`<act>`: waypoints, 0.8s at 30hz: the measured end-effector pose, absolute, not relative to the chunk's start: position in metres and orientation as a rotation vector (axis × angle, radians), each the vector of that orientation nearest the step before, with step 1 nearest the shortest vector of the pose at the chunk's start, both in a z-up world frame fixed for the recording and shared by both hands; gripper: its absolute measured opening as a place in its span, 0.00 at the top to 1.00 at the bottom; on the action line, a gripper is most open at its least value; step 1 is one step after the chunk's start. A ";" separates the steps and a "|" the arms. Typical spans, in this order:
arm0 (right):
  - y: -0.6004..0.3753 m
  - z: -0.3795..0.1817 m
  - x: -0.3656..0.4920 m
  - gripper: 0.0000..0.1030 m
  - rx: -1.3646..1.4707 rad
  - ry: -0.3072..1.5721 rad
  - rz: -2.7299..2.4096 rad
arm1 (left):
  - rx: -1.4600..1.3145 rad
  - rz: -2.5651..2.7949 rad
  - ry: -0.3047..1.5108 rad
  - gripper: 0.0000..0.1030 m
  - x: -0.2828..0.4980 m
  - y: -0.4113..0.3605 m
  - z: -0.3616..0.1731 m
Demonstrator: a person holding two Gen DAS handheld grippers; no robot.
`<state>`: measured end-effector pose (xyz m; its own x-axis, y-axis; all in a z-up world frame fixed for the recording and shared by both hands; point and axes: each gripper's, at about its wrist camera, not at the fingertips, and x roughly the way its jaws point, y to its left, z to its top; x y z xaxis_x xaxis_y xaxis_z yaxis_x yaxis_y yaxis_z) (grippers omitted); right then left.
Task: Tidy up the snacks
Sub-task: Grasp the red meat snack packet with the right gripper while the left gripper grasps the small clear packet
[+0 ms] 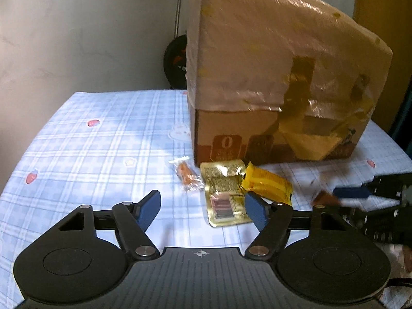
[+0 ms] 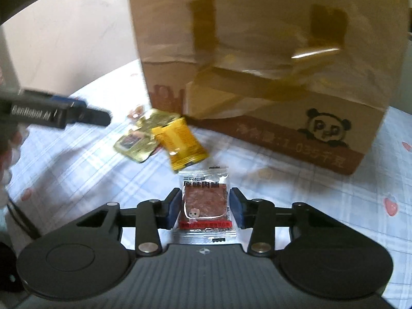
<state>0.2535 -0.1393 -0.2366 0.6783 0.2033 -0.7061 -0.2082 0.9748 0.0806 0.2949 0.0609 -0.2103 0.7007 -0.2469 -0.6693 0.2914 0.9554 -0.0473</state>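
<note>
A taped cardboard box point(image 1: 278, 77) stands on the blue checked tablecloth point(image 1: 90, 141); it also shows in the right wrist view point(image 2: 257, 64). In front of it lie a small clear packet with an orange snack point(image 1: 187, 176), a gold foil packet point(image 1: 224, 193) and a yellow packet point(image 1: 267, 186). My left gripper point(image 1: 202, 212) is open and empty, just before the gold packet. My right gripper point(image 2: 204, 208) has its blue pads on both sides of a clear meat-jerky packet point(image 2: 204, 202). The gold packet point(image 2: 139, 139) and the yellow packet point(image 2: 181, 141) lie beyond it.
A white wall and a dark round object point(image 1: 176, 59) stand behind the table's far edge. A wooden panel point(image 1: 383, 25) is at the far right. The tablecloth is bare to the left of the snacks.
</note>
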 end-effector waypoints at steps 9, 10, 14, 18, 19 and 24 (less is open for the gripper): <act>-0.172 -0.238 0.250 0.58 0.053 0.708 0.102 | 0.022 -0.230 0.765 0.42 0.315 0.060 -0.222; -0.173 -0.241 0.248 0.58 0.059 0.705 0.096 | 0.009 -0.217 0.769 0.47 0.320 0.063 -0.223; -0.177 -0.243 0.245 0.58 0.076 0.683 0.092 | -0.024 -0.171 0.777 0.53 0.340 0.067 -0.225; -0.180 -0.245 0.246 0.58 0.100 0.684 0.097 | -0.030 -0.160 0.776 0.54 0.356 0.062 -0.228; -0.180 -0.245 0.246 0.58 0.104 0.684 0.099 | -0.029 -0.160 0.778 0.59 0.360 0.059 -0.229; -0.182 -0.245 0.244 0.58 0.121 0.685 0.115 | -0.025 -0.148 0.801 0.72 0.371 0.053 -0.240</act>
